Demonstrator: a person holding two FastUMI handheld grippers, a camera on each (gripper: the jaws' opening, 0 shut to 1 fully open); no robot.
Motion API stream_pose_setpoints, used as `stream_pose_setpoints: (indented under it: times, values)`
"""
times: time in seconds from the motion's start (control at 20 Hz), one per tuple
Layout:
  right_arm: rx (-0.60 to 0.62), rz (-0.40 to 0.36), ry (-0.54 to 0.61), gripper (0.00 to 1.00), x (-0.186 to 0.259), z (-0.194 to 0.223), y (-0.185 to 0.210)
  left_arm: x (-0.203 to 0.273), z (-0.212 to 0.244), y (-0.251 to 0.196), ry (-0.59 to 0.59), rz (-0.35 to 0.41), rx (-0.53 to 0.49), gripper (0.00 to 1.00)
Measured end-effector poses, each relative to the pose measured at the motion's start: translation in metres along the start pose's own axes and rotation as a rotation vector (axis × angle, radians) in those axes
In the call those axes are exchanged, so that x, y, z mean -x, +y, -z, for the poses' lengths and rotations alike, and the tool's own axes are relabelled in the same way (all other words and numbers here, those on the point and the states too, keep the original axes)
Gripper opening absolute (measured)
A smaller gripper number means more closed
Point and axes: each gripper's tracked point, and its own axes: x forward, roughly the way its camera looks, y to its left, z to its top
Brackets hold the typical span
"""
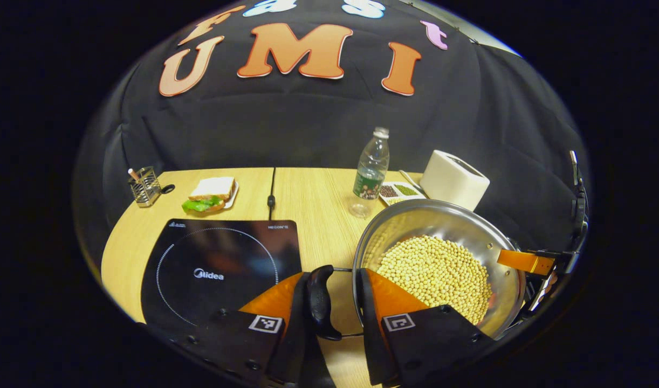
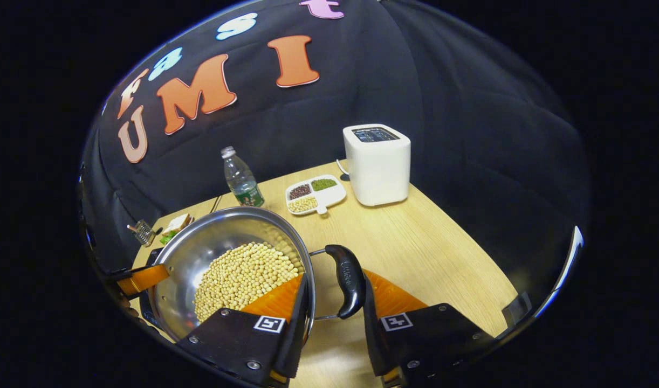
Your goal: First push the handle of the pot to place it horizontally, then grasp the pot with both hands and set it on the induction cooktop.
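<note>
Both tongs [image 1: 335, 302] [image 2: 335, 302] clenched on the pot [image 1: 416, 221] handles (pot holds soybeans [image 1: 437, 272]), beside cooktop [image 1: 221, 258]

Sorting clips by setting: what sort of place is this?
Likely a staged kitchen tabletop in a recording booth: an induction cooktop, a pot of beans, and a toaster on a wooden table.
</note>
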Motion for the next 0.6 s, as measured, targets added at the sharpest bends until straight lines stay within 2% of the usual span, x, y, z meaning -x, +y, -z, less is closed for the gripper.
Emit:
stream_pose_setpoints:
  times: [0.05, 0.3, 0.35, 0.55, 0.6]
  values:
    - [0.006, -0.007, -0.009, 0.50, 0.003, -0.006, 0.007, 0.005, -0.008, 0.007, -0.010, -0.003, 0.004, 0.54]
    - [0.024, -0.053, -0.024, 0.50, 0.012, -0.028, 0.059, 0.031, -0.038, 0.048, -0.045, -0.042, 0.021, 0.54]
    - [0.031, -0.063, -0.028, 0.50, 0.013, -0.033, 0.071, 0.037, -0.043, 0.058, -0.053, -0.051, 0.025, 0.50]
    - [0.060, -0.096, -0.037, 0.50, 0.015, -0.041, 0.115, 0.053, -0.055, 0.100, -0.067, -0.080, 0.061, 0.58]
    - [0.067, -0.103, -0.036, 0.46, 0.014, -0.042, 0.126, 0.055, -0.057, 0.111, -0.068, -0.089, 0.065, 0.58]
